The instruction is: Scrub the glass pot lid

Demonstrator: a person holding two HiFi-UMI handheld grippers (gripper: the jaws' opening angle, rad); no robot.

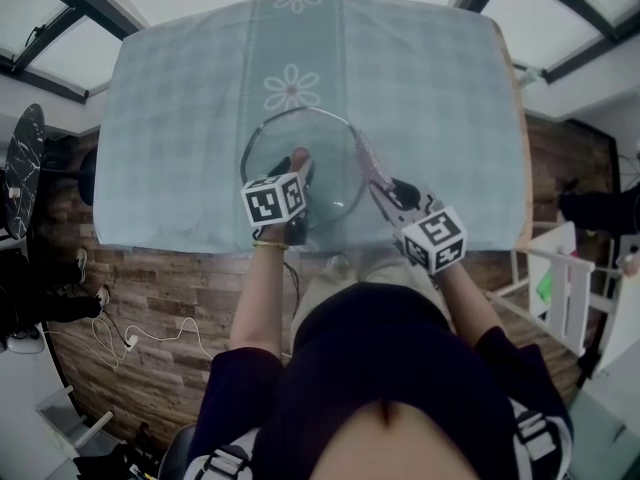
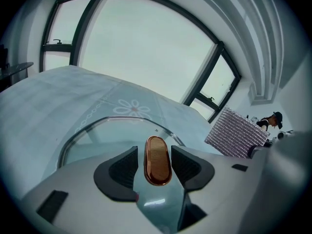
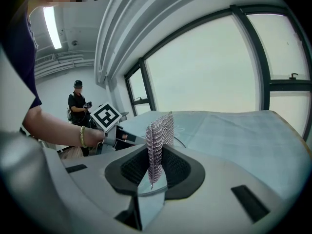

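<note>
The glass pot lid (image 1: 325,148) lies flat on the tablecloth near the table's front edge, its copper-coloured knob (image 2: 157,160) pointing up. My left gripper (image 1: 297,168) reaches over the lid with the knob between its pads. A thin gap shows beside the knob, so the jaws stand open around it. My right gripper (image 1: 385,185) is at the lid's right rim, shut on a silvery mesh scrubbing cloth (image 3: 160,140). The cloth (image 1: 368,158) stands up along that rim and also shows in the left gripper view (image 2: 236,133).
A pale blue tablecloth (image 1: 290,38) with a flower pattern covers the table. Behind and left of the lid lies bare cloth. A white rack (image 1: 565,288) stands on the wooden floor at right, cables (image 1: 130,338) lie at left. A person (image 3: 78,106) stands far off.
</note>
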